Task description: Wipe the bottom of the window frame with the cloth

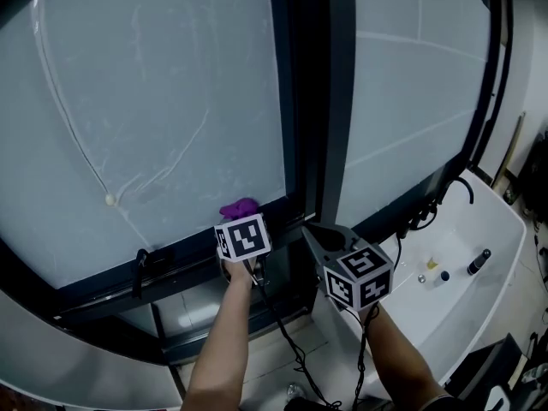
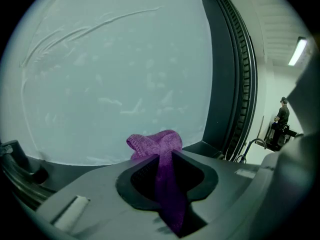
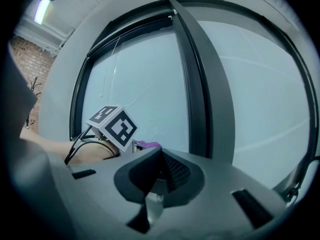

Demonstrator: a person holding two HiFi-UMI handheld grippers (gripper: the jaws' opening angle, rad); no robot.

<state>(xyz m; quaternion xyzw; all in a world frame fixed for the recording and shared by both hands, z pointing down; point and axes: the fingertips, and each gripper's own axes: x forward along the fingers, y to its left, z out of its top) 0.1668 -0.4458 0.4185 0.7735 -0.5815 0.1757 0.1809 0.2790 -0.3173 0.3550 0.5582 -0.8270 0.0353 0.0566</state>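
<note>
Nearest, two bare forearms and black cables are seen below the grippers. The left gripper is of smooth grey plastic with dark ribbed pads. Its fingers are clenched on the cloth, a purple piece of coarse, open weave. One strip is pinched between the pads, and a bunched knot stands out past the tips.

The right gripper is held just beside it to the right. Its fingers are pressed together with nothing between them.

The cloth's knot is set at the bottom rail of the window frame, where the dark metal meets the lower edge of the glass. Whether it touches the rail cannot be told. The vertical post stands just right of it, so little room is left on that side. To the left, the rail runs open as far as a dark latch.

The glass is frosted and streaked, and a thin cord ending in a bead hangs in front of it. A white ledge lies at far right.
</note>
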